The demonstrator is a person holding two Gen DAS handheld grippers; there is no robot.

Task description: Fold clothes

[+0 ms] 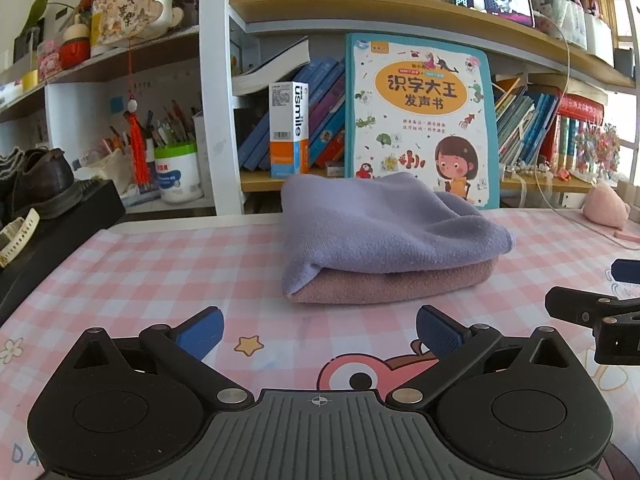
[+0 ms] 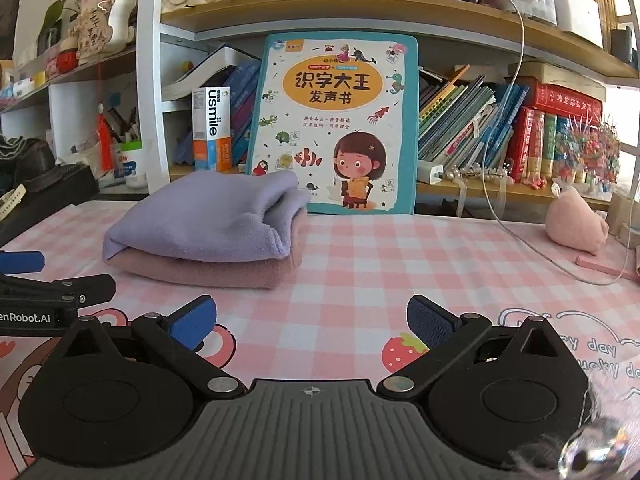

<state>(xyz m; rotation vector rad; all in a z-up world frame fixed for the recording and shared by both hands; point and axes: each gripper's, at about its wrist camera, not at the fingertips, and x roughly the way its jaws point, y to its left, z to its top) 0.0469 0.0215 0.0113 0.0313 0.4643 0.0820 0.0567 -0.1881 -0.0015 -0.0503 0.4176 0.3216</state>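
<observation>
Both tongs hover low over the pink checked tabletop (image 1: 168, 256), each spread wide and holding nothing: the left tongs (image 1: 318, 330) and the right tongs (image 2: 312, 320) sit side by side, and each shows at the edge of the other's view. On the shelf behind, a white tub (image 1: 178, 178) with a green rim holds pens and pencils, and a white usmile box (image 1: 289, 128) stands upright among leaning books.

Ahead of the tongs, apart from both, lies a stack of two folded cloths. It sits straight in front of the left tongs and ahead and to the left of the right tongs. A lilac cloth (image 1: 372, 228) rests on top of a dusty pink cloth (image 1: 400, 284). The lilac one looks soft and plump, its rounded fold draping over the pink one's near left corner; the pink one lies flatter. Just behind the stack, a children's picture book (image 2: 336, 120) leans upright against the shelf.
</observation>
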